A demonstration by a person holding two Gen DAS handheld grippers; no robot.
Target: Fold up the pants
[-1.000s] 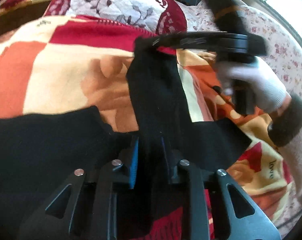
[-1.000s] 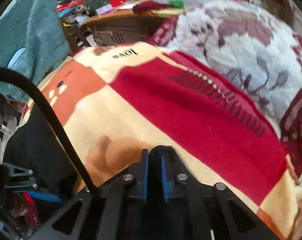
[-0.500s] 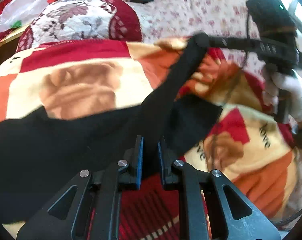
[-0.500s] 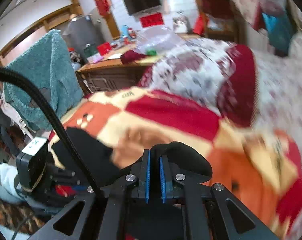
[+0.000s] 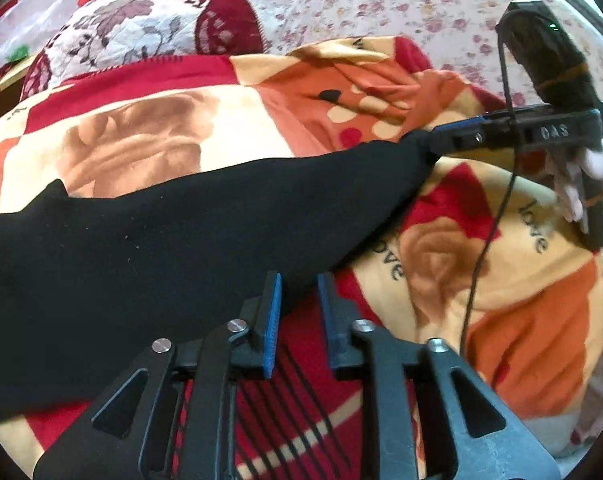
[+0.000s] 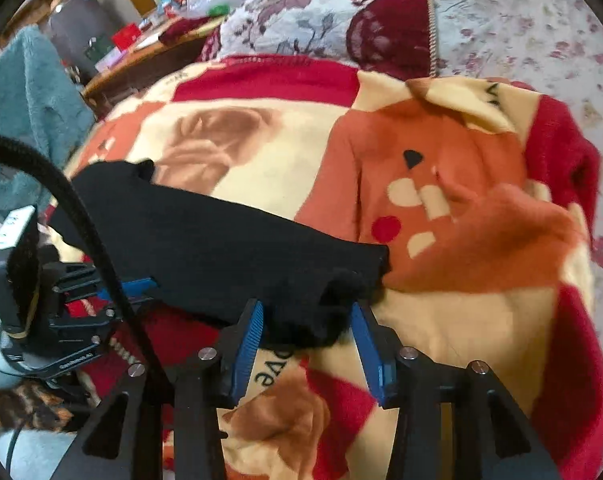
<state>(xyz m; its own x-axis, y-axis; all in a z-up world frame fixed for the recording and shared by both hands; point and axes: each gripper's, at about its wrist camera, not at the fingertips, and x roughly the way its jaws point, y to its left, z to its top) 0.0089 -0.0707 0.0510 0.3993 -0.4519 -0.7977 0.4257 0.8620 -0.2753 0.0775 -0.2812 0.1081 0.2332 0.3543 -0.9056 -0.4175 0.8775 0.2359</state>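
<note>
On the bed, black pants [image 5: 189, 240] lie stretched across the patchwork blanket [image 5: 481, 280], laid flat so the fold lines up. The left hand-held gripper [image 5: 299, 296] stands part-open at the near fabric edge, holding nothing; the right hand-held gripper [image 6: 307, 332] gapes wide around the bunched far end, cloth between its jaws but not pinched. Looks like a release after laying out.
</note>
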